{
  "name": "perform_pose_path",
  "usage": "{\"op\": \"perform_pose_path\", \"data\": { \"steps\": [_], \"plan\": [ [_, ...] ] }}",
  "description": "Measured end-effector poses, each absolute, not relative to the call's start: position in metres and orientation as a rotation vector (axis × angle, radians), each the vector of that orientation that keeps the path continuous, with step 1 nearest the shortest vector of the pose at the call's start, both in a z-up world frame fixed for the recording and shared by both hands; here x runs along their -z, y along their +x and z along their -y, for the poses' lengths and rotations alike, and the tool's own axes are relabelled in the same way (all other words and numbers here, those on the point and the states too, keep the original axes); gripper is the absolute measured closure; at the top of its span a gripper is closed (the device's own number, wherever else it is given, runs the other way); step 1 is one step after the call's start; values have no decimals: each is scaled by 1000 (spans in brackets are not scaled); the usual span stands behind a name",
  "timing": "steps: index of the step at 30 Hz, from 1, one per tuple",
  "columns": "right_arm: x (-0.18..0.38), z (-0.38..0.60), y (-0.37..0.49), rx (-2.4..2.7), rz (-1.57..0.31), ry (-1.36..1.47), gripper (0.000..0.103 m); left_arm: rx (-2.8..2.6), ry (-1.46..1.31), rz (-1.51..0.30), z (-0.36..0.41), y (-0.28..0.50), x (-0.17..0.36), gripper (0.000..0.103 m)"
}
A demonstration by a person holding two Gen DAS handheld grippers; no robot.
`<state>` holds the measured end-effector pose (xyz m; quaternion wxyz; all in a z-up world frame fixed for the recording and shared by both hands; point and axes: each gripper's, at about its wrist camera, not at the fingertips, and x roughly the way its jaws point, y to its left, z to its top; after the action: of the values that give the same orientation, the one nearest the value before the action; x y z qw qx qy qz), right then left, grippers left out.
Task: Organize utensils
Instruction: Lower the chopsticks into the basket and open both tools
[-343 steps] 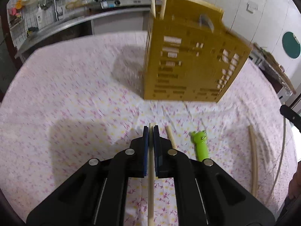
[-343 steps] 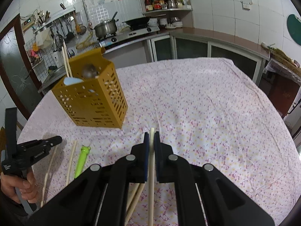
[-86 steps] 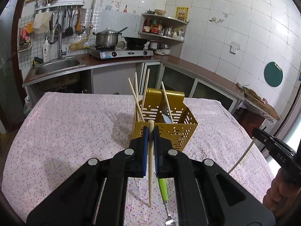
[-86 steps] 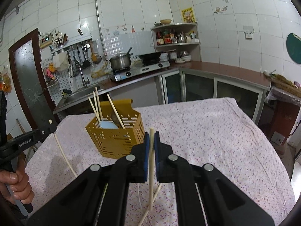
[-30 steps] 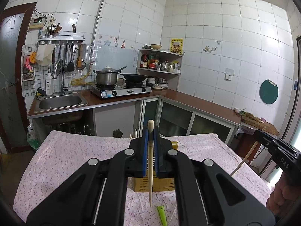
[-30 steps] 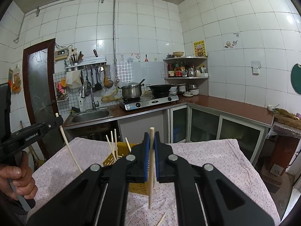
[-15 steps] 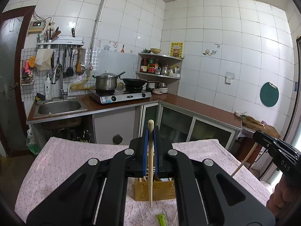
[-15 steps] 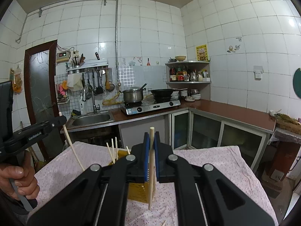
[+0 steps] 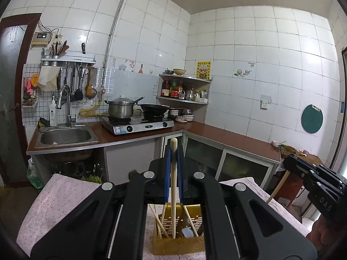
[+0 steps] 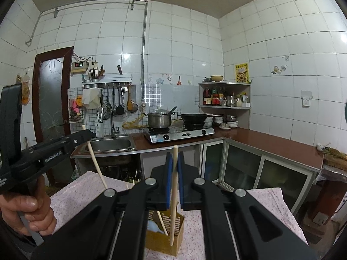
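My left tongs (image 9: 173, 160) are closed on a pale wooden chopstick (image 9: 173, 195), gripped between the blue pads (image 9: 167, 169) near its upper end. The chopstick hangs upright, and in the left wrist view its lower tip lines up with the open top of the yellow perforated plastic utensil holder (image 9: 179, 246). I cannot tell whether the tip is inside the holder or above it.

My right tongs (image 10: 175, 164) are closed on a second pale wooden chopstick (image 10: 173, 197), also held upright between blue pads (image 10: 169, 173). In the right wrist view its lower tip overlaps the near wall of the same holder (image 10: 164, 241); its depth relative to the holder cannot be judged.

The holder stands on the worktop covered by a pink floral cloth (image 9: 58, 197). Inside it are several more chopsticks leaning at angles (image 9: 159, 223) and a pale blue spoon-like item (image 9: 187, 232).

In the right wrist view, the left tongs appear at far left (image 10: 85, 135) with their chopstick slanting down (image 10: 96, 164), and my left hand (image 10: 26, 212) grips the handle. In the left wrist view, the right tongs appear at far right (image 9: 291, 162) with their chopstick slanting down to the left (image 9: 279, 186).

Behind the worktop are a steel sink (image 9: 65, 135) and a steel lidded pot (image 9: 120, 109) on a two-burner gas hob (image 9: 138, 125).
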<state>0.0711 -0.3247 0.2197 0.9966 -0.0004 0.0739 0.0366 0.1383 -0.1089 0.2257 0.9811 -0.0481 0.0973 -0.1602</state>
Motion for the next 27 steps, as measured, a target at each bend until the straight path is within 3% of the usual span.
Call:
{"op": "perform_pose_path", "data": {
  "steps": [16, 27],
  "plan": [
    [-194, 305, 144, -86, -222, -24, 98, 306, -121, -281, 116, 201, -189, 99],
    [-160, 303, 174, -101, -324, -5, 95, 297, -146, -438, 103, 234, -143, 98]
  ]
}}
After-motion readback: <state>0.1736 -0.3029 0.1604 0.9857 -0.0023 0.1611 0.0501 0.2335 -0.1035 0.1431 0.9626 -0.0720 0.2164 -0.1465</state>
